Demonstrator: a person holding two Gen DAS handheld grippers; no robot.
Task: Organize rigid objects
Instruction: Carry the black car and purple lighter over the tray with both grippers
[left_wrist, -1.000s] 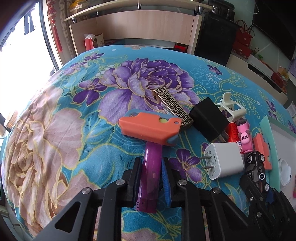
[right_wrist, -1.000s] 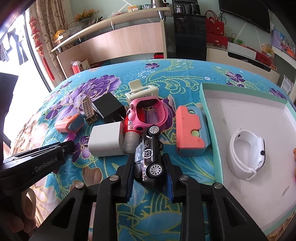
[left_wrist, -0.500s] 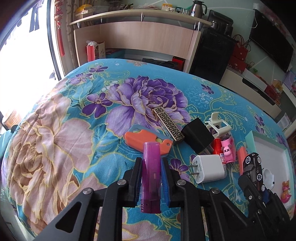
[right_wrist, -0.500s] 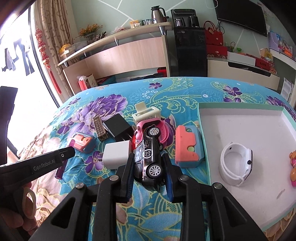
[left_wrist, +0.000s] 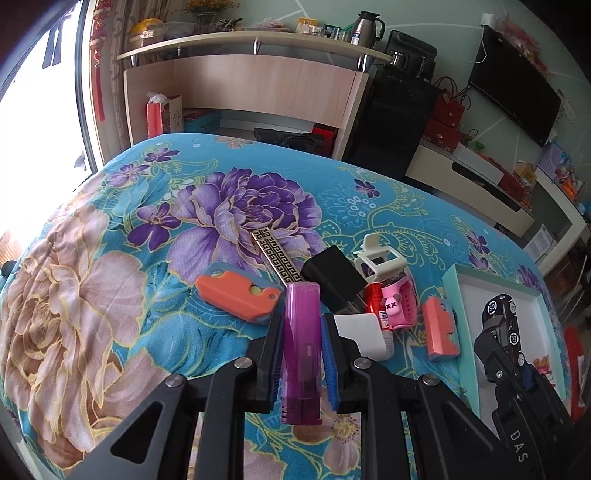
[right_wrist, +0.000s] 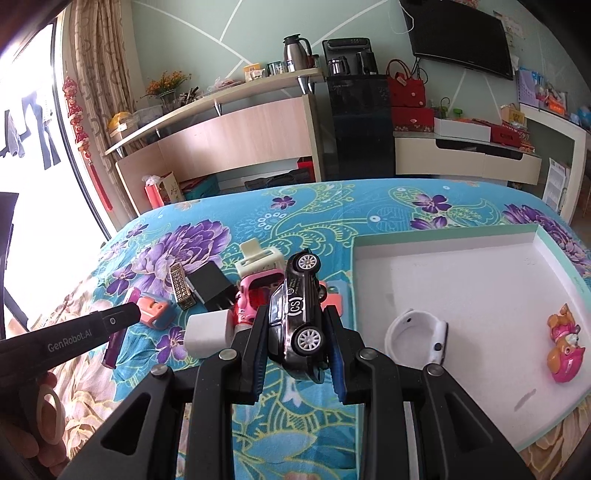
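Observation:
My left gripper (left_wrist: 300, 325) is shut on a purple lighter (left_wrist: 301, 343) and holds it above the floral cloth. My right gripper (right_wrist: 298, 317) is shut on a black toy car (right_wrist: 297, 310), raised above the cloth just left of the white tray (right_wrist: 480, 295). The car also shows in the left wrist view (left_wrist: 500, 317) over the tray. On the cloth lie an orange-and-blue box cutter (left_wrist: 240, 295), a patterned lighter (left_wrist: 275, 258), a black charger (left_wrist: 334, 277), a white charger (right_wrist: 208, 330), a pink watch (left_wrist: 397, 306) and a second orange cutter (left_wrist: 441, 330).
The tray holds a white watch band (right_wrist: 415, 338) and a pink toy figure (right_wrist: 563, 343). A white clip-like piece (right_wrist: 258, 260) lies behind the pink watch. A wooden desk (right_wrist: 236, 144) and black cabinet (right_wrist: 358, 125) stand beyond the bed.
Both grippers have lifted their objects off the cloth. The left has risen with the purple lighter; the right has carried the toy car up and toward the tray.

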